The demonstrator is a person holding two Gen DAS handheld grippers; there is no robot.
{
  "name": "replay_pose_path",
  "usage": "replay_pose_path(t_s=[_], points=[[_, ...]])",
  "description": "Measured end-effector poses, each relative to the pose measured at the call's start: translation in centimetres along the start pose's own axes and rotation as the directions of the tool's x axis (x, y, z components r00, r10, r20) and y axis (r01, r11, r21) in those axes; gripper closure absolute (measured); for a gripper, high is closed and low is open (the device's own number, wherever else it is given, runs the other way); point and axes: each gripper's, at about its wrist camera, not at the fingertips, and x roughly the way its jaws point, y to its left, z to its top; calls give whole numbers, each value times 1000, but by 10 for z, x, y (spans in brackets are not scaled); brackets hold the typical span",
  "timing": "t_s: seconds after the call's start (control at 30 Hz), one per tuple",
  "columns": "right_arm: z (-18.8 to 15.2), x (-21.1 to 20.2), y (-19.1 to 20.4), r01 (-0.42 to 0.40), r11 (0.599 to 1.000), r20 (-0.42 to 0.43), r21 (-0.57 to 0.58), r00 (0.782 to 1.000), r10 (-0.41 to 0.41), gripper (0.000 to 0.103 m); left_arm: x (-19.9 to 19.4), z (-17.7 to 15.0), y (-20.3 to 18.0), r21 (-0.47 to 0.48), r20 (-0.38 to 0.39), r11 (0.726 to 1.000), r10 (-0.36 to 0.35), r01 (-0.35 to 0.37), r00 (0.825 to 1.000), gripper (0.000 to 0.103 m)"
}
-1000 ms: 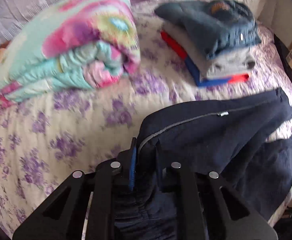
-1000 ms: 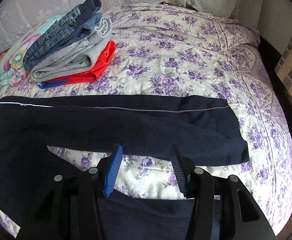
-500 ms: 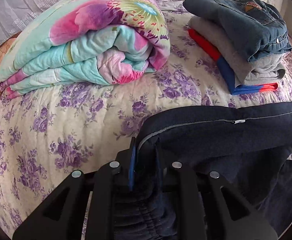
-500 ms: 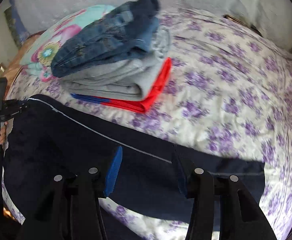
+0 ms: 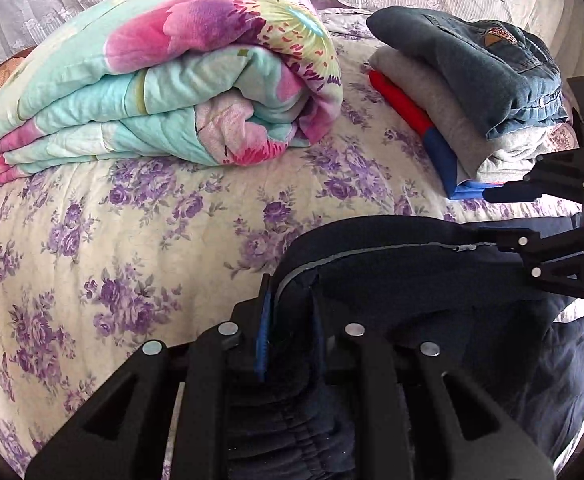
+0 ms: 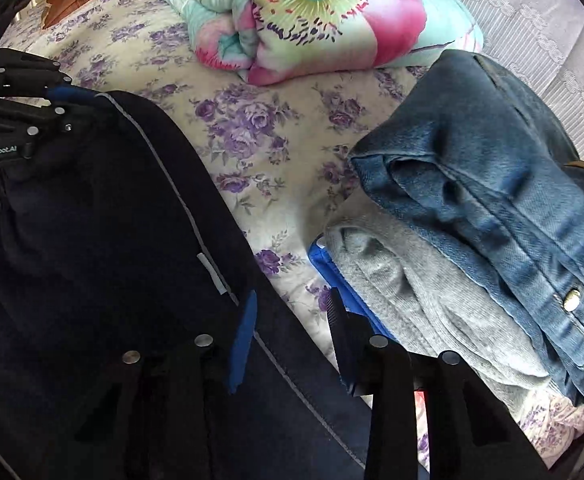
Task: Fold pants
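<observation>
Pants (image 5: 404, 280), dark navy w/ a thin grey side stripe, are seen in the left wrist view draped over the floral bedspread (image 5: 131, 240), the waistband end being clamped between the closed-down fingers of the left gripper (image 5: 287, 332). A rolled floral quilt (image 5: 171, 80) lies behind, and a stack of folded clothes (image 5: 472, 92), jeans on top, sits at the right, well apart from the quilt. The right gripper (image 5: 548, 224) is seen at the right edge, over the stripe; whether cloth is touched there can't be told. In the right wrist view the pants (image 6: 111, 260) fill the left and bottom, the stripe running diagonally toward the right gripper (image 6: 292, 328), whose jaws are spread apart w/ nothing held; the blue pad is over the fabric edge, the other finger over bare bedspread (image 6: 271, 168) just beside the stack of folded clothes (image 6: 472, 240). The left gripper (image 6: 47, 100) is seen at the upper left, on the pants' corner. Risk, as judged: w/ the stack so near, a neighbouring garment could be caught instead of the seam, or only one layer pinched, so the fold would come out skewed.
</observation>
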Motion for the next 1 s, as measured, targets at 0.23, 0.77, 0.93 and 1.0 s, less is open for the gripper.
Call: replay_pose_path(t_s=[0.23, 0.77, 0.93, 1.0], points=[[2, 1, -13, -97, 995, 1, 16, 995, 97, 56, -1, 0, -1, 0, 0, 1000, -18, 18, 1000, 86], [-10, 4, -23, -241, 970, -102, 10, 965, 241, 49, -1, -2, 1, -21, -5, 999, -26, 25, 1000, 85], [-14, 4, -7, -235, 971, -67, 38, 969, 237, 54, 0, -3, -1, -13, 0, 1000, -12, 12, 1000, 85], [-17, -7, 19, -157, 986, -48, -56, 987, 155, 92, -1, -3, -2, -13, 3, 1000, -12, 12, 1000, 86]])
